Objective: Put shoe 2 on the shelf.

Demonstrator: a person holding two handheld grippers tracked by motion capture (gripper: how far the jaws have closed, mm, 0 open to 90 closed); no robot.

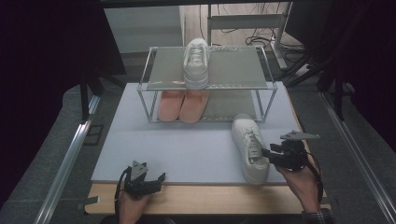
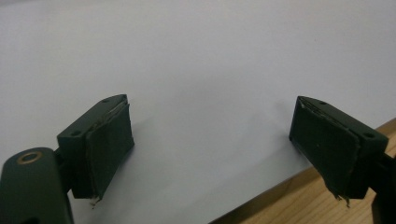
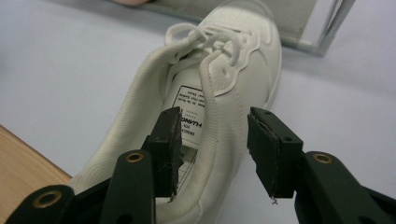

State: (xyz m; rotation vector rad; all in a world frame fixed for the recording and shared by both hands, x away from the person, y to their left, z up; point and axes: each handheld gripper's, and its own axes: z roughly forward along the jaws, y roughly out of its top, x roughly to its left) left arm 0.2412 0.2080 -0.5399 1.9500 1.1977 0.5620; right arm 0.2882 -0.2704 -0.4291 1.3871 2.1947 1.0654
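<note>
High view count: two white sneakers, one pair of pink slippers (image 1: 183, 105), one two-tier metal rack (image 1: 208, 84), two grippers. One sneaker (image 1: 196, 62) sits on the rack's top shelf, toe toward the far side; the slippers lie side by side on the bottom shelf. The second sneaker (image 1: 250, 147) is on the white mat (image 1: 177, 149), just in front of the rack's right leg, heel toward the person. Right gripper (image 1: 270, 154) is at that sneaker's heel; in the right gripper view its jaws are spread and straddle one side of the collar (image 3: 219, 126), one jaw inside the shoe opening over the insole label, the other outside, not clamped yet. Left gripper (image 1: 148, 181) rests at the mat's near edge, jaws wide apart with nothing between them, just mat and the wood table edge (image 2: 299, 200) below. Mat lies on a wooden table; grey floor, aluminium rails either side, cables and desk legs at the back. Room edges are dark, detail unreadable. Slipper toes are hidden by the upper shelf. Insole label text too small to read fully.
</note>
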